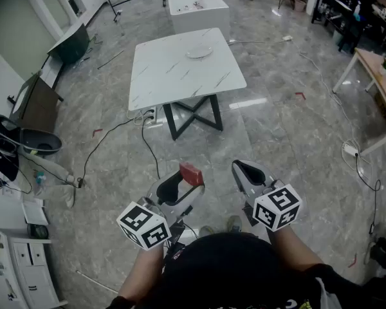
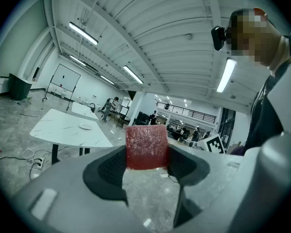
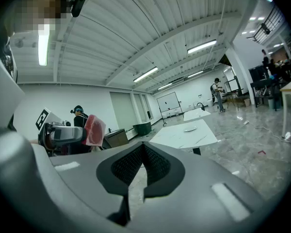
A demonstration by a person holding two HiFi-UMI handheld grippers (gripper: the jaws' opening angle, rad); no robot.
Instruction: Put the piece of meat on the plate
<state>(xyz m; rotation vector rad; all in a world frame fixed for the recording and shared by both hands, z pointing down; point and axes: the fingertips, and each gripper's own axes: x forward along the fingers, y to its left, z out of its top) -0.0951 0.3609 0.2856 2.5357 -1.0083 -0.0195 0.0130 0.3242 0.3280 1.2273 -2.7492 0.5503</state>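
While the left gripper (image 1: 185, 183) pinches the meat (image 1: 191, 173) by its lower edge, well apart from the plate (image 1: 199, 52) on the table (image 1: 170, 79), and the right gripper (image 1: 248, 172) sits pressed together, empty, a jolt in carrying could drop the meat to the floor (image 1: 276, 127).

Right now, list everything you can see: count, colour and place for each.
piece of meat: one, red, between the left gripper's jaws
plate: one, white, on the far part of the table
table: one, white marbled top and black legs, ahead on the grey floor
counter: one, white, beyond the table
power strips: two, white, on the floor, one by the table's legs and one at the right
desk: one, wood top, right edge
left gripper: one, grey with black pads, shut on the meat
right gripper: one, grey with black pads, jaws together, empty
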